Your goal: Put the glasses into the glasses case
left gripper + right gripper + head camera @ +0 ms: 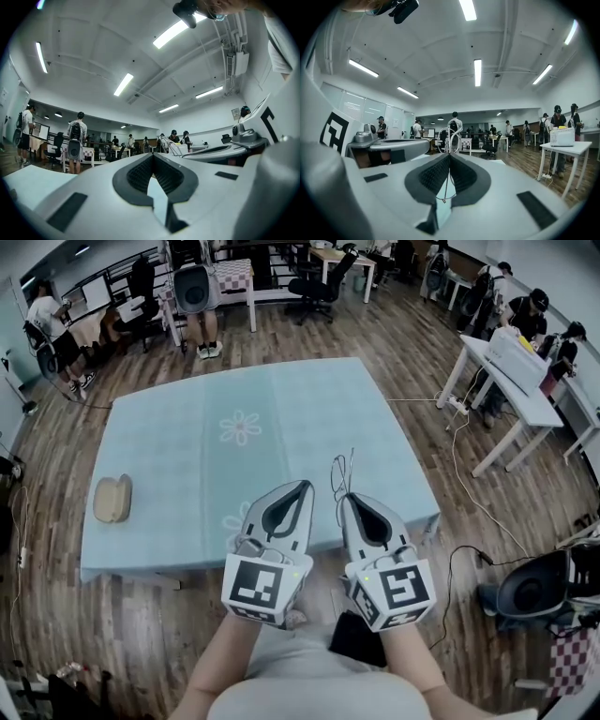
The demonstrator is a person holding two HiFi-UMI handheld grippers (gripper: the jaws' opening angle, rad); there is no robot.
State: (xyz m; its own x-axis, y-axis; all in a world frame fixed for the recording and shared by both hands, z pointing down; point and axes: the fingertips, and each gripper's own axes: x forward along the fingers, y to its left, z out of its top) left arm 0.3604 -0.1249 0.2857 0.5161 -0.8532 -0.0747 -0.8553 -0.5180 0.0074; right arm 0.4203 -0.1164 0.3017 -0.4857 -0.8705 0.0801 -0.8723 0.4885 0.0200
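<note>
Thin wire-framed glasses (341,474) stick up from the tips of my right gripper (346,496), which is shut on them above the table's near edge. In the right gripper view the glasses (450,139) stand just past the closed tips of the right gripper (450,154), and a thin wire of theirs hangs down between the pads. My left gripper (306,485) is beside it, shut with nothing in it; its tips (153,155) meet. The tan glasses case (112,500) lies closed on the table's left side, far from both grippers.
The table (281,418) carries a light blue cloth with a flower print (240,427). A white desk (511,381) stands to the right, with cables on the wooden floor. People and office chairs are at the far side of the room. A dark stool (534,585) sits at lower right.
</note>
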